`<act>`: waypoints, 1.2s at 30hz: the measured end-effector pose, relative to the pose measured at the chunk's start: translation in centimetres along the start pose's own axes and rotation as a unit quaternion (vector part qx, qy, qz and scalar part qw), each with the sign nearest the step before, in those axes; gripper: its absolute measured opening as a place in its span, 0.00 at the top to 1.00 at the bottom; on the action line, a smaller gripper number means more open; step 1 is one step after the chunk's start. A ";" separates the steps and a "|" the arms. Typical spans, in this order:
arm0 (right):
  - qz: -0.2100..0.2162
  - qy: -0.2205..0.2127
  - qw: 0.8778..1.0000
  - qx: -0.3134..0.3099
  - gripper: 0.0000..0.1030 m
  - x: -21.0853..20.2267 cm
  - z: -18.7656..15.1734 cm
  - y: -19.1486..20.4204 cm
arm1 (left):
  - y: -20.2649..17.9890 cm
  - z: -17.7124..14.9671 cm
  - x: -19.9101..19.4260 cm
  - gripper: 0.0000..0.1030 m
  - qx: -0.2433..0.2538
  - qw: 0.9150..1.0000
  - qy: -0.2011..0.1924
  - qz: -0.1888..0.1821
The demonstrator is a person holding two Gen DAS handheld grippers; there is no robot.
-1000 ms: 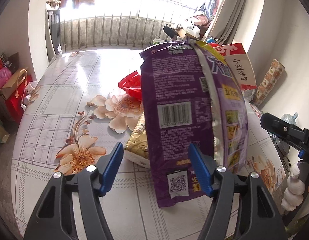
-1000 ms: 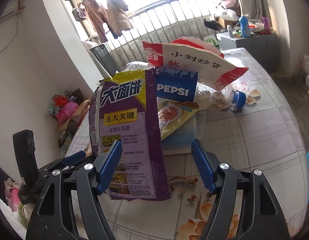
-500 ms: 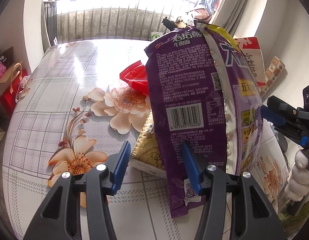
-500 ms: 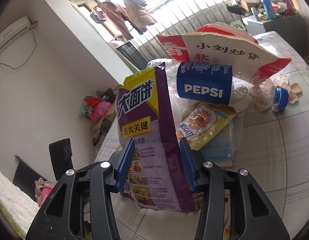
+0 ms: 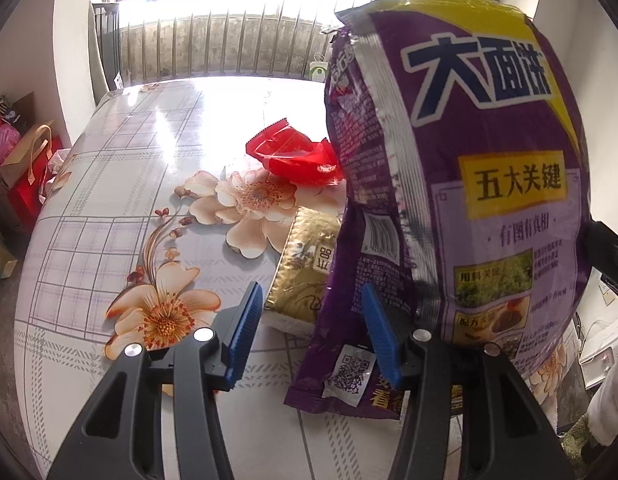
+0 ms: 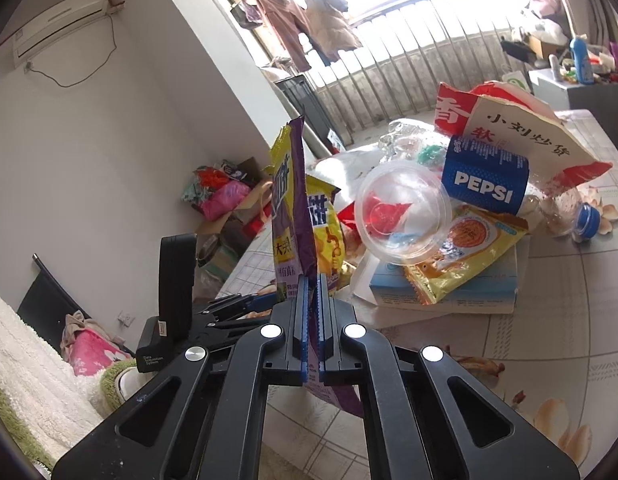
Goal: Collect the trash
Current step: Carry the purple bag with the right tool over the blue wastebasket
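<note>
My right gripper is shut on the lower edge of a purple snack bag and holds it upright above the table. The same purple bag fills the right of the left wrist view. My left gripper is open, with its right finger against the bag's lower left part. A gold packet and a red wrapper lie on the table just beyond the left gripper.
A trash pile lies on the floral table: a Pepsi bottle, a clear plastic cup, a yellow snack packet, a white box and a red-and-white paper bag. Bags lie on the floor at left.
My right gripper closed on the purple bag and turned it edge-on. The left gripper narrowed its opening and the bag's front face swung towards it.
</note>
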State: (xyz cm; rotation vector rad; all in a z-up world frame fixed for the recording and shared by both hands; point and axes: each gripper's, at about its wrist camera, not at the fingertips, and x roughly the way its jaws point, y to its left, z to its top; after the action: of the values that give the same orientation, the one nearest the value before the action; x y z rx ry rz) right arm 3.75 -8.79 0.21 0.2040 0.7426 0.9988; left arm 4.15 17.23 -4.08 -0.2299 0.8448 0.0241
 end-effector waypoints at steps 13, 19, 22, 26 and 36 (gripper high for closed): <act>-0.051 -0.091 0.995 0.004 1.00 -8.5 -1.0 1.8 | -2.7 0.0 -5.6 0.51 0.030 0.995 -0.064 -0.074; -0.103 -0.161 0.980 0.057 1.00 -15.0 -2.3 0.0 | -5.4 1.9 -5.0 0.51 0.054 0.991 -0.075 -0.092; -0.132 -0.186 0.970 0.080 1.00 -16.4 -3.0 -1.0 | -6.9 3.3 -4.4 0.51 0.068 0.990 -0.086 -0.092; -0.150 -0.212 0.959 0.111 1.00 -16.5 -3.0 -2.7 | -8.3 5.3 -2.8 0.51 0.088 0.990 -0.090 -0.062; -0.174 -0.225 0.949 0.138 1.00 -15.9 -2.1 -4.8 | -9.5 6.7 1.0 0.81 0.113 0.990 -0.075 0.031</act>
State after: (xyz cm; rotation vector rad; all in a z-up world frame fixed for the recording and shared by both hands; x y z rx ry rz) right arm 0.56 -24.82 3.86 0.5084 0.4716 0.4811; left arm 10.78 9.35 1.27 0.0121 0.6986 0.0037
